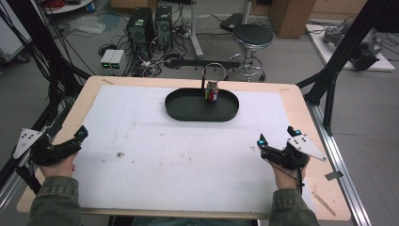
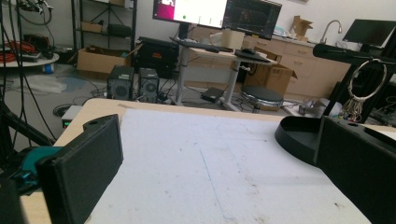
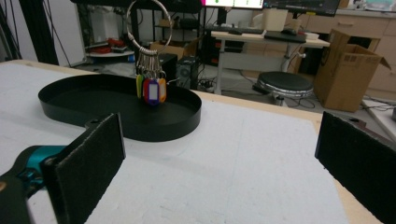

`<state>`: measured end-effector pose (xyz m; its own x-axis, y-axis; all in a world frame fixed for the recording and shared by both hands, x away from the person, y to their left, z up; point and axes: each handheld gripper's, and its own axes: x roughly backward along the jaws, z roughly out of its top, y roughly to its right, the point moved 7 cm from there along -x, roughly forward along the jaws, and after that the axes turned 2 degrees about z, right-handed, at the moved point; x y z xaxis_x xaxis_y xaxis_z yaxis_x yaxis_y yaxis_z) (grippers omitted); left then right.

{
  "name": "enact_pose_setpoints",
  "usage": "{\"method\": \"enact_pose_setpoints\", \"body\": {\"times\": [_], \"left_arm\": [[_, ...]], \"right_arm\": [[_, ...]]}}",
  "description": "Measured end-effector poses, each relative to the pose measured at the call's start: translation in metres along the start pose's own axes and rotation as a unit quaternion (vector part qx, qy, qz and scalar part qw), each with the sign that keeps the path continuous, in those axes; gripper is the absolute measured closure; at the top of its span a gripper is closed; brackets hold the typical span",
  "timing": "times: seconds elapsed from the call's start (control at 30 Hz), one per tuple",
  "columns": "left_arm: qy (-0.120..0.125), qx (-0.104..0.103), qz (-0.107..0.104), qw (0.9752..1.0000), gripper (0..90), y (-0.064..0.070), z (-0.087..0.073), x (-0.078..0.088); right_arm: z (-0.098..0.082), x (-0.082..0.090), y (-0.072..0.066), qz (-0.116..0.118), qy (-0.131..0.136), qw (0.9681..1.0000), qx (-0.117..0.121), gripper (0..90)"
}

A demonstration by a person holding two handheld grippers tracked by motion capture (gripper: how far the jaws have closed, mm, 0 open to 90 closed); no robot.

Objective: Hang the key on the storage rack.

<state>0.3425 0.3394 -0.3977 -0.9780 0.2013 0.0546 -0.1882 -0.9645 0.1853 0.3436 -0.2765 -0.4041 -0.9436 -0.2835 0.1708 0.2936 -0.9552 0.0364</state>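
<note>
Both grippers sit spread wide and empty at my near corners, left gripper [image 1: 81, 134] on one side, right gripper [image 1: 275, 141] on the other. Key ring [image 3: 148, 46] hangs upright over the black tray [image 3: 93, 122] at the far middle, coloured tags [image 1: 212, 93] dangling inside. Risk as I see it: that ring looks thin, so a sloppy pinch could swing it away or shove the tray across the white mat [image 1: 188, 150].
</note>
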Motion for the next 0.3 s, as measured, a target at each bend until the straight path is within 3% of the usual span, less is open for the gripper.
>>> {"method": "enact_pose_setpoints", "body": {"times": [0.3], "left_arm": [[-0.003,0.006,-0.003,1.0,1.7,-0.0001,-0.0009,-0.0021]], "right_arm": [[0.0018,0.0029,0.0011,0.002,0.012,0.9999,-0.011,0.5]]}}
